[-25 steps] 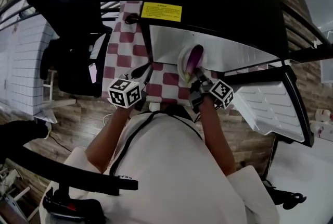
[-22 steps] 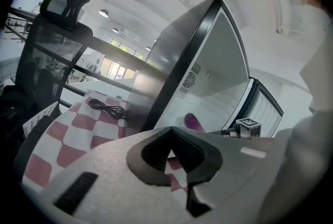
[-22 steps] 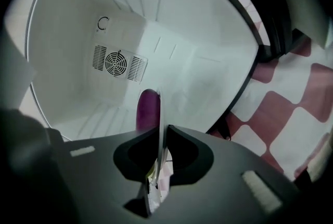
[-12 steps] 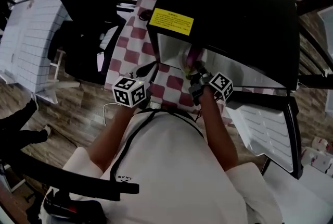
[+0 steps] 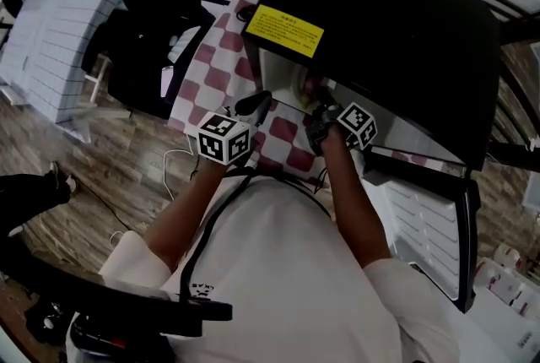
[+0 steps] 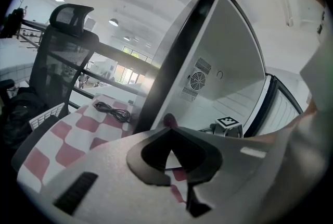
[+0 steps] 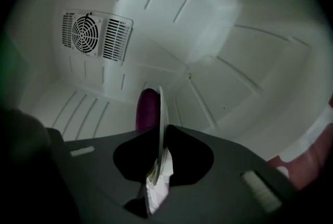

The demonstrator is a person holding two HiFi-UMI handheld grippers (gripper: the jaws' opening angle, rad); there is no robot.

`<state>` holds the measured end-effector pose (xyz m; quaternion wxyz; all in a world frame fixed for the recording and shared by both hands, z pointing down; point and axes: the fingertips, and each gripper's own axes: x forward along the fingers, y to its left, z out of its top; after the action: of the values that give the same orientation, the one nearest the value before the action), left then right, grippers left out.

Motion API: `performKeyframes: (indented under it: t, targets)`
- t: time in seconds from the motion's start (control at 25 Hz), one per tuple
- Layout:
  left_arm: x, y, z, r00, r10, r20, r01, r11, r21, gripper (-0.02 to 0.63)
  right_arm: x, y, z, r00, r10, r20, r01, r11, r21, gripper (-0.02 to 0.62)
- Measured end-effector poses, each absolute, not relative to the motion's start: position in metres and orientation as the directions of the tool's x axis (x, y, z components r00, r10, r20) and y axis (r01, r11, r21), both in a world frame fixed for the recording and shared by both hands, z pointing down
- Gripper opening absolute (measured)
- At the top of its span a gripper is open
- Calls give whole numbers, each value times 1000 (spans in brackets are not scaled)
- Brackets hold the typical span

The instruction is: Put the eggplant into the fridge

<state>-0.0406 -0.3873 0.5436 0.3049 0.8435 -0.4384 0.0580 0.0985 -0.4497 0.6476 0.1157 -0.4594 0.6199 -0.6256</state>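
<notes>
— Where is the eggplant [image 7: 147, 108] found?

— It is seen low in the middle of the right gripper view, lying against a white plate [image 7: 161, 113] that is viewed edge-on, inside the fridge [image 7: 218, 51]. A fan grille [image 7: 86, 33] is set in the back wall at upper left.

— How is the plate held?

— Its rim is clamped between the narrow jaws of the right gripper [image 7: 158, 165].

— And the left gripper [image 6: 177, 176]?

— Its jaws are brought together and nothing is held. It is kept outside the fridge, over the checkered cloth [image 6: 78, 139] at lower left.
</notes>
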Motion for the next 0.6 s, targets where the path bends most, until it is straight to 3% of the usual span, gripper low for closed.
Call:
performKeyframes:
  t: [0.6]
  targets:
    - [-31,-384,551,620,-697,360,-772,-456,443,2,83,-455,666,-545,-689,478,-473,-219,-854,38]
